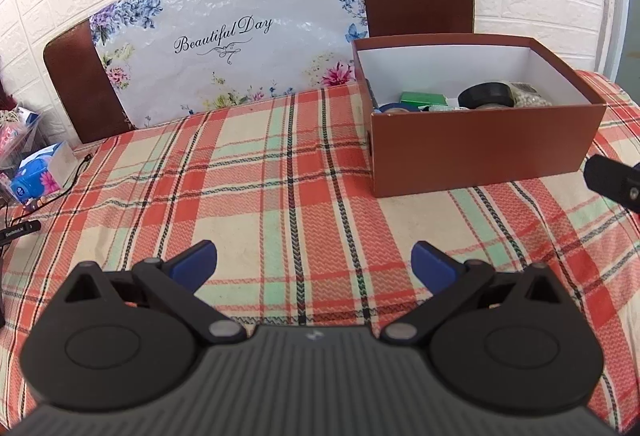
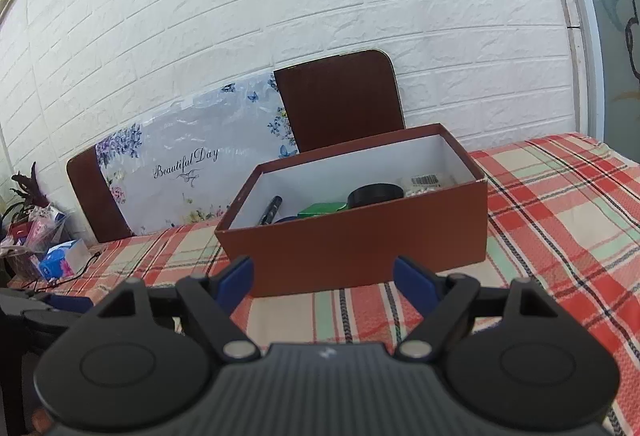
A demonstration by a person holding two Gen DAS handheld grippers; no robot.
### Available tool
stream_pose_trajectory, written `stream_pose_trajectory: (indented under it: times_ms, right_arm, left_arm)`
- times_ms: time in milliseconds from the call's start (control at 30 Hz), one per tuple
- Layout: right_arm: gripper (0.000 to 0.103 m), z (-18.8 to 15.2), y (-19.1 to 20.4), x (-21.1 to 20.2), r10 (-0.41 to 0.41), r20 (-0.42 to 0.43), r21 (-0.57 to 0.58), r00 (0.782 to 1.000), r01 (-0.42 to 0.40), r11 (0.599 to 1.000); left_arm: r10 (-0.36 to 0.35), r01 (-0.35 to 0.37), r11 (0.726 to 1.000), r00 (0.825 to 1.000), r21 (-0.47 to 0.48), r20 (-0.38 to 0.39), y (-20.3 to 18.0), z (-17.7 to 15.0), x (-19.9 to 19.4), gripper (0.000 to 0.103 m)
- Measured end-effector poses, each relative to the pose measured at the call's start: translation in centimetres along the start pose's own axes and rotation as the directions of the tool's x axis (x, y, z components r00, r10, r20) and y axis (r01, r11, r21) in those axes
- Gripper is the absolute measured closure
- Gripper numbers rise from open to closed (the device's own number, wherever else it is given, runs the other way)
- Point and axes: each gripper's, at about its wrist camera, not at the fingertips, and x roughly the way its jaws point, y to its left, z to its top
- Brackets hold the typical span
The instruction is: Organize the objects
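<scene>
Plaid tablecloth (image 1: 280, 164) bare in front of both grippers; no loose object seen on it. Brown box (image 2: 360, 248) sits open, already holding black tape roll (image 2: 376, 194), green packet (image 2: 322, 210), dark pen (image 2: 271, 208). Left gripper (image 1: 314, 260) jaws apart, empty. Right gripper (image 2: 323, 278) jaws apart, empty, facing box wall. Judged: sorting near done; next move needs any remaining item located, or lid fitted

Open brown box (image 2: 360, 236) on plaid cloth, small items inside
</scene>
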Motion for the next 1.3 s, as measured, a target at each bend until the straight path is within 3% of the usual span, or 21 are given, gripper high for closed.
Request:
stream_pose_trajectory:
  times_ms: [1300]
  right_arm:
    - [0.021,-0.19,-0.02,0.46,-0.001,-0.025,-0.018,1.0,0.001,1.0]
  left_arm:
    - [-0.052,0.051,0.998,0.997,-0.026,-0.049,0.27,-0.59,0.69,0.0]
